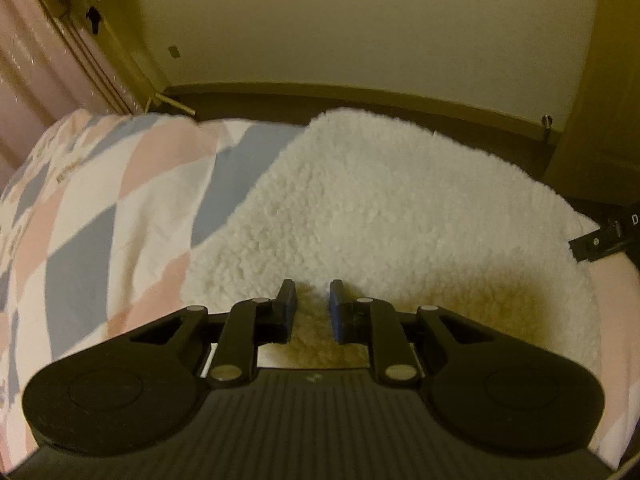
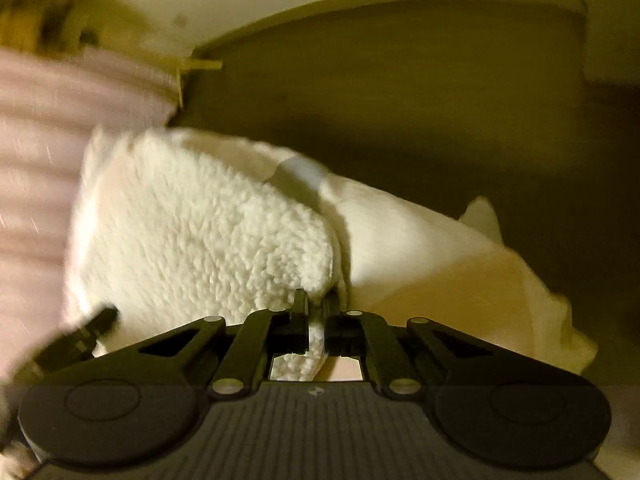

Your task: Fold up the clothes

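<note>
A white fleece garment [image 1: 380,208] lies spread on the bed. My left gripper [image 1: 312,304] hovers at its near edge with its blue-padded fingers [image 1: 289,300] a little apart and nothing between them. In the right wrist view my right gripper [image 2: 315,312] is shut on an edge of the same white fleece garment [image 2: 208,240], which is lifted and folded into a hump ahead of the fingers. The tip of the left gripper shows at that view's lower left [image 2: 96,322]. The right gripper's tip shows at the left wrist view's right edge [image 1: 600,240].
The bed has a cover with pink, blue and white diamonds [image 1: 104,208]. A pink curtain [image 1: 36,64] hangs at the left. A dark floor strip and a cream wall [image 1: 360,20] lie beyond the bed. A wooden door edge [image 1: 600,80] stands at the right.
</note>
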Tool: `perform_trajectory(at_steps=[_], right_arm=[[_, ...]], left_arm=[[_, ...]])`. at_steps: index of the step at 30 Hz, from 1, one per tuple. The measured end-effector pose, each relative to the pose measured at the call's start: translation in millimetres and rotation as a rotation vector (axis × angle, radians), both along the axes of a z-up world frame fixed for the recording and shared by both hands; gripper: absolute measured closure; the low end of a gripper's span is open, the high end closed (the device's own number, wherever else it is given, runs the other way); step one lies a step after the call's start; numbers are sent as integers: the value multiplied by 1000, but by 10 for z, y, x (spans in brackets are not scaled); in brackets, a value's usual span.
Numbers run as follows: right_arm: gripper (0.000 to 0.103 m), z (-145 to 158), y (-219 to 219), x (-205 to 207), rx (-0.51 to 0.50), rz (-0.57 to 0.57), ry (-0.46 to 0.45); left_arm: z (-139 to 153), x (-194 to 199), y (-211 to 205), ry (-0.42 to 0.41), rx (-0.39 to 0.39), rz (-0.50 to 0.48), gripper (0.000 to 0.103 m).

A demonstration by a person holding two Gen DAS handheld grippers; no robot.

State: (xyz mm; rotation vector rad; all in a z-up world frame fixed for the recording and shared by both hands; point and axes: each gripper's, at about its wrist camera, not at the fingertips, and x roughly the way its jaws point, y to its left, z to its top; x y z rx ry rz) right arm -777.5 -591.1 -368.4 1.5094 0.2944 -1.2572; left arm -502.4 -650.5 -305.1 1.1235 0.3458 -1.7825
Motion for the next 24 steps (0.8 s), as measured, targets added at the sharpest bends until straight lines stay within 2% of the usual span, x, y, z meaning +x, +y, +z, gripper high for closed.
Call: perform_trajectory(at_steps=[3,4,8,11,14,15,17,20,21,24], right_arm=[[82,215,-37,68,11,51,94],[73,296,-20,78,2,56,124],[72,692,32,182,-134,135,273],[72,889,-9,496,-267,276,313],[73,839,-92,861,-344,412,358],[73,768,-115,954,-347,436,374],[73,544,-189,1076,-293,482,415],[73,331,-214,1160,-274,526,465],[73,333,-219,1181,-271,542,477],[73,410,-243,1224,-257,571,490]], left_arm=[[190,91,18,25,-32,8,87],[247,134,18,37,-42,17,87],[302,315,-54,95,-33,60,87],[148,374,-161,99,16,92,88],[-40,368,-201,114,51,95,90],[-100,363,-209,117,57,94,91],[-216,355,-226,124,71,94,91],[-239,393,-295,143,99,110,91],[-240,405,-316,149,108,115,91],[-6,439,-307,164,95,102,90]])
